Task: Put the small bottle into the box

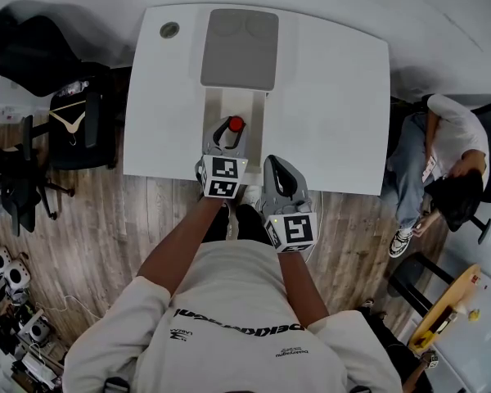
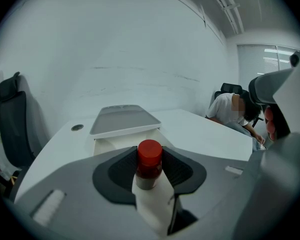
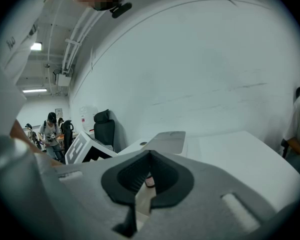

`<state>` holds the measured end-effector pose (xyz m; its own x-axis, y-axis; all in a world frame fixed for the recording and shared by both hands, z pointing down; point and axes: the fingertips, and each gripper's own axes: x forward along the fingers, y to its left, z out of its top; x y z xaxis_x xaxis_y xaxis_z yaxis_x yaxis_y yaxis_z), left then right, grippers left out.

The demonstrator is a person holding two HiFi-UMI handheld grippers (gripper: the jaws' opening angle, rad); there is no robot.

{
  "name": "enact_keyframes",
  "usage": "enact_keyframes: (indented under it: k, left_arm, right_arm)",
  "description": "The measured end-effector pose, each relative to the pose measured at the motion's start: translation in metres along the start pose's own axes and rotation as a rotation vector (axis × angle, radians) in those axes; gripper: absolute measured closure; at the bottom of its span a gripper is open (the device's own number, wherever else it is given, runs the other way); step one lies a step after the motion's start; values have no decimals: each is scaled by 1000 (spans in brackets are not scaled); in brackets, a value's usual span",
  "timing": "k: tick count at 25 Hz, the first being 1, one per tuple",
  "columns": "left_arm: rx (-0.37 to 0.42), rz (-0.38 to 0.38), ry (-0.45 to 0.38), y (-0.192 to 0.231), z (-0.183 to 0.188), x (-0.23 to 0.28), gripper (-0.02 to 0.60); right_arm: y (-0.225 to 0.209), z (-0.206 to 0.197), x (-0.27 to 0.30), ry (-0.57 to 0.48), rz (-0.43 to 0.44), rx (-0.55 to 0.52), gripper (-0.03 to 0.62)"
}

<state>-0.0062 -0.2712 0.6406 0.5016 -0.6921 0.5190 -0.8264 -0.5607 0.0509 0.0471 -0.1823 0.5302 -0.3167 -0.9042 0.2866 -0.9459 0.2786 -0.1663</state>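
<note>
The small bottle [image 1: 236,124], dark with a red cap, stands upright between the pads of my left gripper [image 1: 229,129]. In the left gripper view the bottle [image 2: 149,164] fills the gap and both dark pads touch it. It is over the near end of the white open box [image 1: 217,105], whose grey lid [image 1: 239,47] lies back at the far side. From the left gripper the box [image 2: 115,143] and its lid [image 2: 125,118] lie just beyond. My right gripper [image 1: 273,164] hangs at the table's front edge, jaws together, holding nothing.
The white table [image 1: 335,97] has a round cable hole [image 1: 169,30] at its far left corner. Black office chairs [image 1: 57,97] stand to the left. A person [image 1: 442,150] sits close to the table's right side. A skateboard [image 1: 446,305] lies at lower right.
</note>
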Motion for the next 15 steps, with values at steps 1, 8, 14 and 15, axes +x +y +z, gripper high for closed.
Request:
enact_keyframes:
  k: [1,8,14,15]
  left_arm:
    - [3,1,0,0,0,0,425]
    - [-9,4,-9,-1,2,-4,383]
    - [-4,18,-19,0,7,-9,371]
    - [-1,21,-19,0,7,-9,371]
  right_arm:
    - [1,0,-1,0,0,-1,595]
    - [6,0,-5,0,7,2,594]
    - [7,3,-8,-7,3,1,595]
    - [8,3,-8,-8,3,0,594]
